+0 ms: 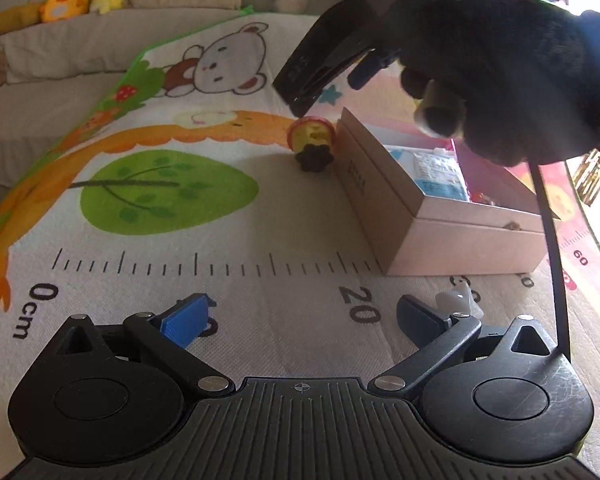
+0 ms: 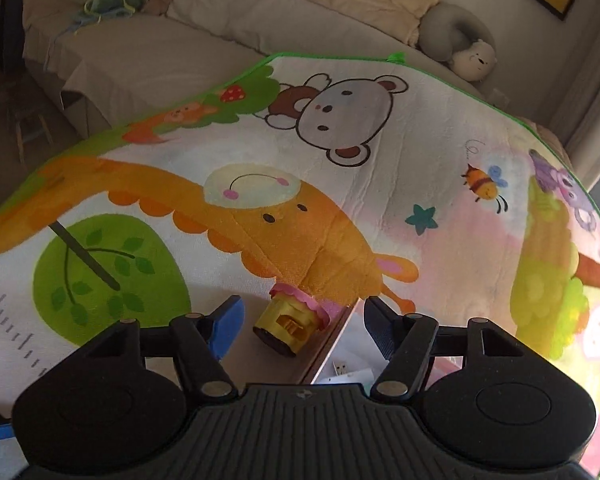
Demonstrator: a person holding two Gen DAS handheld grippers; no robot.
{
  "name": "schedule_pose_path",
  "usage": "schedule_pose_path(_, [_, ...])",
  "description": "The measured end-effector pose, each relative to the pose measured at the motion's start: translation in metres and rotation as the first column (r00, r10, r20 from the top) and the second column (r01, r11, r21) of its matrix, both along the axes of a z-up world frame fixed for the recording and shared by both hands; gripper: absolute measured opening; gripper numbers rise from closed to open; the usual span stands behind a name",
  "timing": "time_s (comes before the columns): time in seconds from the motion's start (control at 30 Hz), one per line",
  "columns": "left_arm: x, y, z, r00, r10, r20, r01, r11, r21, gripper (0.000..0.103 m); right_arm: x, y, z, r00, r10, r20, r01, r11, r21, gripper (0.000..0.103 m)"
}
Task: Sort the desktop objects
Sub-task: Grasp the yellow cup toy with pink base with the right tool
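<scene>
Toy stamp lies tipped at the box's nine o'clock side.
Light, hard, rollable plastic; grip its yellow barrel. Right gripper half-spread around it, left gripper spread wide, both empty.

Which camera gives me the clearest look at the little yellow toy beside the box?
The right wrist view: the yellow toy lies close, between the open right claw, beside the box edge. The left wrist view shows it small and farther off, beyond the box corner.

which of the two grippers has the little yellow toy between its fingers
The right gripper: the yellow toy lies between its open fingers beside the box. The left gripper has only mat.
</scene>
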State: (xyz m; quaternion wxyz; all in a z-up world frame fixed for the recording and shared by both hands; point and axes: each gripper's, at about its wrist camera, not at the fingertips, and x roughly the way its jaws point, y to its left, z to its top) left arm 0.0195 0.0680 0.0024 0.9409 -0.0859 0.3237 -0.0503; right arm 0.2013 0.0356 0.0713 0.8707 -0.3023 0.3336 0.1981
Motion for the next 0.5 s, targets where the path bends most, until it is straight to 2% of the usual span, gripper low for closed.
schedule_pose_path(0.1, [-0.001,0.001,0.0,1.0,0.003,-0.003,-0.003,1.0,-0.002,0.103,0.02,0.03,-0.029,0.999,0.03,-0.02,-0.033,0.983,-0.181,0.067])
schedule_pose_path(0.17, [-0.002,0.001,0.0,1.0,0.004,-0.008,-0.004,1.0,-0.001,0.103,0.023,0.043,-0.049,0.997,0.071,-0.03,-0.077,0.945,-0.319,0.067])
schedule_pose_path(0.23, [-0.003,0.001,0.001,1.0,0.002,-0.009,-0.002,1.0,0.003,0.103,0.023,0.047,-0.063,0.995,0.094,-0.029,-0.097,0.914,-0.394,0.065])
schedule_pose_path(0.3, [-0.004,0.001,0.001,1.0,-0.001,-0.008,0.001,1.0,0.003,0.103,0.022,0.049,-0.071,0.994,0.1,-0.034,-0.105,0.896,-0.431,0.06])
schedule_pose_path(0.37, [-0.004,0.001,0.001,1.0,-0.002,-0.006,0.002,1.0,0.0,0.103,0.018,0.05,-0.073,0.994,0.104,-0.016,-0.1,0.892,-0.442,0.06])
schedule_pose_path(0.5, [-0.005,0.002,0.002,1.0,-0.001,-0.006,0.001,1.0,-0.009,0.103,0.002,0.047,-0.061,0.993,0.12,0.003,-0.11,0.914,-0.391,0.059])
